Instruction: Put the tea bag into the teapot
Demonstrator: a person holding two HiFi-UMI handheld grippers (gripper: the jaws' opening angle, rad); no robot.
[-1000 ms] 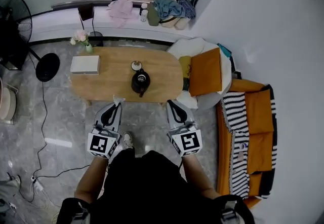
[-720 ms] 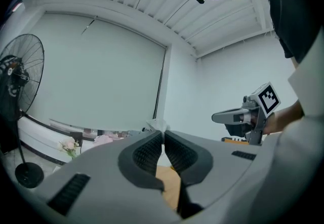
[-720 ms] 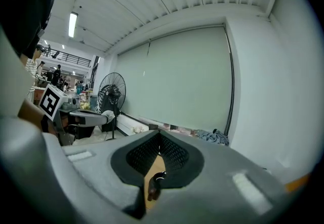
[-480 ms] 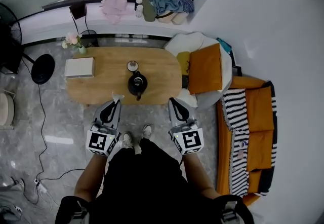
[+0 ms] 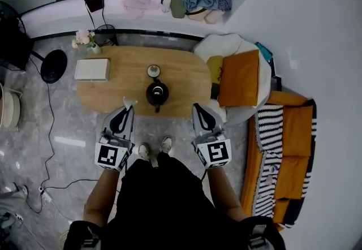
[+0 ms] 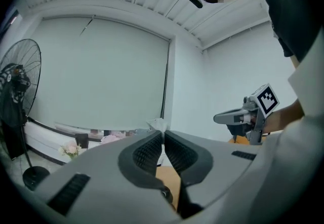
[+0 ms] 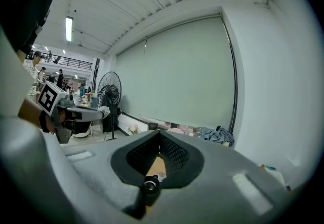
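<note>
A black teapot (image 5: 156, 94) stands near the front edge of the oval wooden table (image 5: 181, 76), with a small round lid or cup (image 5: 153, 70) just behind it. My left gripper (image 5: 128, 106) is held at the table's front edge, left of the teapot. It is shut on a white tea bag (image 5: 129, 101), whose crumpled top sticks out above the jaws in the left gripper view (image 6: 158, 125). My right gripper (image 5: 197, 107) hovers at the front edge right of the teapot. Its jaws are shut with nothing between them (image 7: 159, 133).
A white box (image 5: 92, 69) and a small vase of flowers (image 5: 83, 38) occupy the table's left end. An orange cushion on a white seat (image 5: 240, 76) adjoins the table's right end. A standing fan (image 5: 54, 65) and floor cables (image 5: 48, 130) are on the left.
The person has stepped closer to the table and both feet now stand side by side. Both grippers keep their pose, and the tea bag stays in the left one.
</note>
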